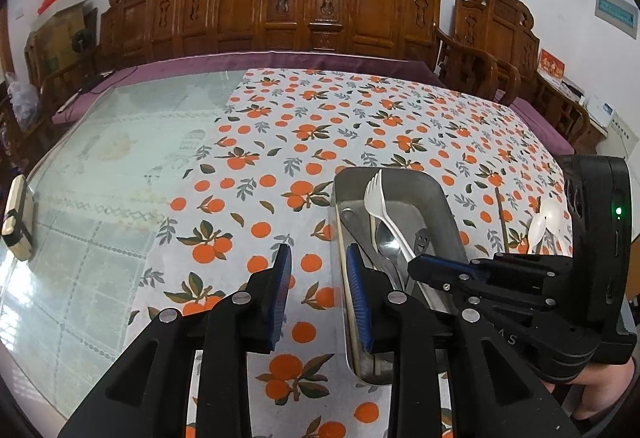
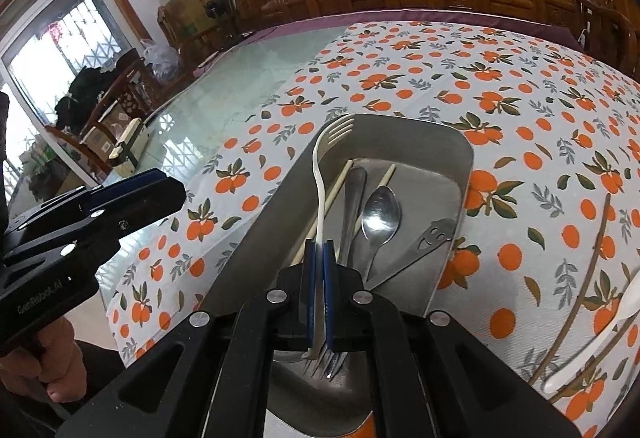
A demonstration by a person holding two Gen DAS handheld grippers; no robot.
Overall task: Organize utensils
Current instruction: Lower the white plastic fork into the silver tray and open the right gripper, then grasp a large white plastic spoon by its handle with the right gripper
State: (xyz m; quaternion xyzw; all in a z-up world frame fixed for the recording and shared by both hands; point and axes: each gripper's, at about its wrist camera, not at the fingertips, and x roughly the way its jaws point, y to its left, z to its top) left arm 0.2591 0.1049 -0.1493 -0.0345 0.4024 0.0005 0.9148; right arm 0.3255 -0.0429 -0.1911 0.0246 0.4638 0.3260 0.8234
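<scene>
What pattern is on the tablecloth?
Oranges with green-grey leaves on a white tablecloth, clearest in the right wrist view.

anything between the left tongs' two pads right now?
No. In the left wrist view the left tongs are open over bare orange-print tablecloth, beside the metal tray. The white fork is clamped in the right tongs.

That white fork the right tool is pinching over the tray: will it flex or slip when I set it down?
The white fork looks like thin plastic, so probably light and slightly springy. The right tool clamps its narrow handle, so it may pivot. Its smooth surface could slide on the metal tray.
</scene>
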